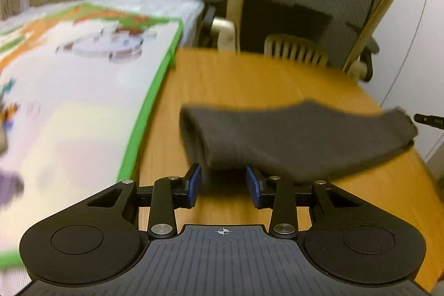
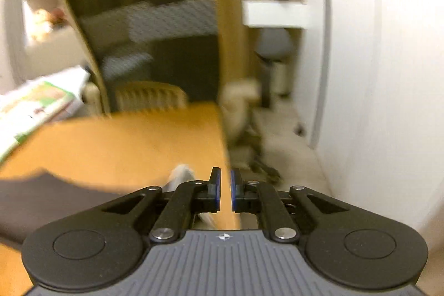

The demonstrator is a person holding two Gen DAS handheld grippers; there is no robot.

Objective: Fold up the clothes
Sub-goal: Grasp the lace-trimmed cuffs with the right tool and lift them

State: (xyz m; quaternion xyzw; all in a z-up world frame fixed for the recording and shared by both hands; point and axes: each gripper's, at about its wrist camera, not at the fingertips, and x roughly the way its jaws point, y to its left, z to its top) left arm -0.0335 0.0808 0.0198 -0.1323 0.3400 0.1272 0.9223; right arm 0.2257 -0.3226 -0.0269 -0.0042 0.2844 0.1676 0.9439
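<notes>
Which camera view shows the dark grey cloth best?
The left wrist view: the dark grey cloth lies nearly whole on the wooden table, though blurred. The right wrist view shows only one dark corner at its left edge.

One dark folded garment (image 1: 299,138), one wooden table (image 1: 249,79), one chair (image 1: 313,4).

Plain dark grey garment (image 1: 291,140)
</notes>
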